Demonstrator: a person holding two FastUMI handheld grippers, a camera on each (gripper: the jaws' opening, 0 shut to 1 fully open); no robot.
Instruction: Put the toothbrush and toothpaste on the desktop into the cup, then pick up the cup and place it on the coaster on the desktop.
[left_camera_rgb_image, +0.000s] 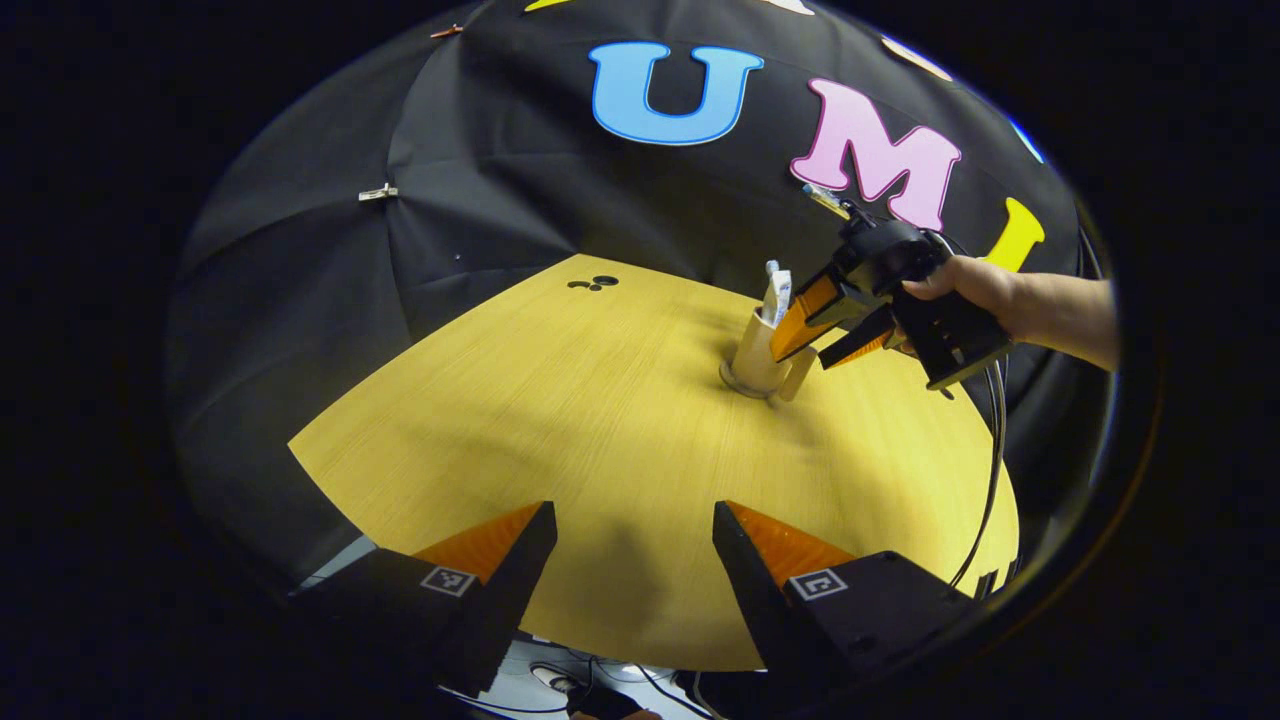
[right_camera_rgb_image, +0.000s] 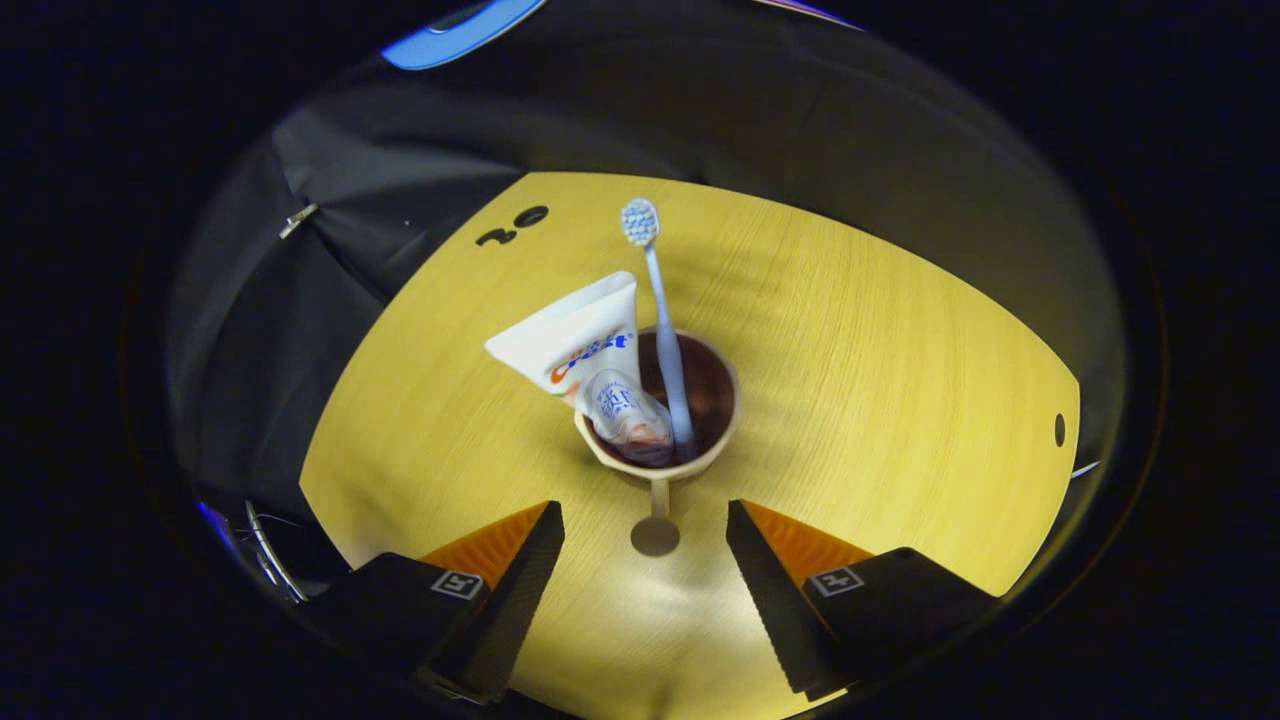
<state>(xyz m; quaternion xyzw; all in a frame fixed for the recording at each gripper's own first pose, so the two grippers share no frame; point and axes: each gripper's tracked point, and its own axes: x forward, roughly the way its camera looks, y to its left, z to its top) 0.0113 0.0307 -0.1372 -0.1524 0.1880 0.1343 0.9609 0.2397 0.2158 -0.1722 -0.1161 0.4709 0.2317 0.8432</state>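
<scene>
Toothbrush (right_camera_rgb_image: 664, 320) stands upright in the cup (right_camera_rgb_image: 715, 440), bristles up, beside toothpaste (right_camera_rgb_image: 580, 345).

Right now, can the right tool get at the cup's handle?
Probably yes: the right tool is open, the cup handle points toward its gap, and bare desktop lies between.

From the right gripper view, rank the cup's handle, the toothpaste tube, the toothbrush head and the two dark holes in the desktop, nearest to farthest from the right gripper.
1. Cup handle: just ahead, between the open fingers of the right gripper.
2. Toothpaste tube: in the cup, leaning left.
3. Toothbrush head: sticking up past the tube.
4. Two dark holes: far left edge of the desktop.
</scene>
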